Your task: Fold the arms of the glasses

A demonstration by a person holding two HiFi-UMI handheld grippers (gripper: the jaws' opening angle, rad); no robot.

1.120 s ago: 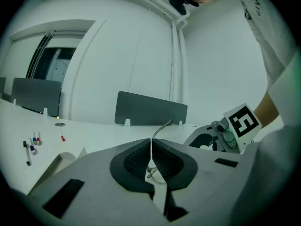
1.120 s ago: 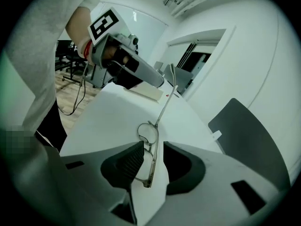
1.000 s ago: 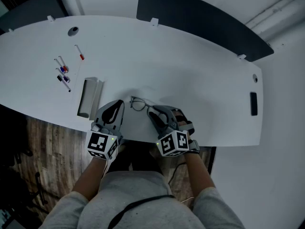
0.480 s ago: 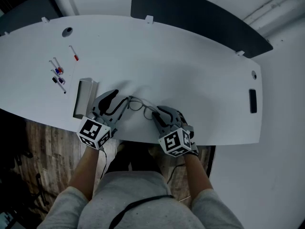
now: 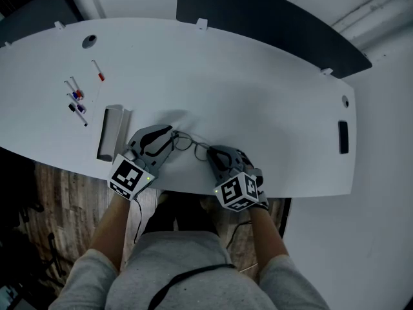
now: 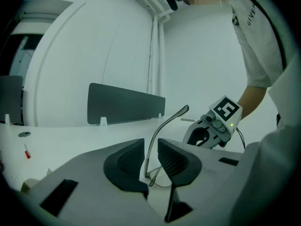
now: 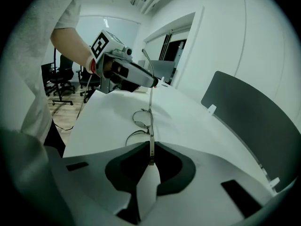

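Thin wire-framed glasses (image 5: 189,141) lie near the front edge of the white table (image 5: 258,95), between the two grippers. In the left gripper view one arm of the glasses (image 6: 160,126) rises between the pads of my left gripper (image 6: 150,157). Its jaws are closing, with a gap still beside the arm. My right gripper (image 7: 150,155) is closing too, and its pads pinch the tip of the other arm, with the lenses (image 7: 140,117) beyond. In the head view the left gripper (image 5: 170,135) reaches in from the left and the right gripper (image 5: 210,152) from the right.
A grey open tray (image 5: 113,133) lies just left of the left gripper. Several markers (image 5: 77,99) and a red-tipped pen (image 5: 98,70) lie at the far left. A dark panel (image 5: 258,24) stands behind the table. The table's front edge runs just under both hands.
The left gripper has swung right to the glasses and opened from shut, with one arm now between its jaws. The right gripper has closed from wide open onto the other arm's tip.
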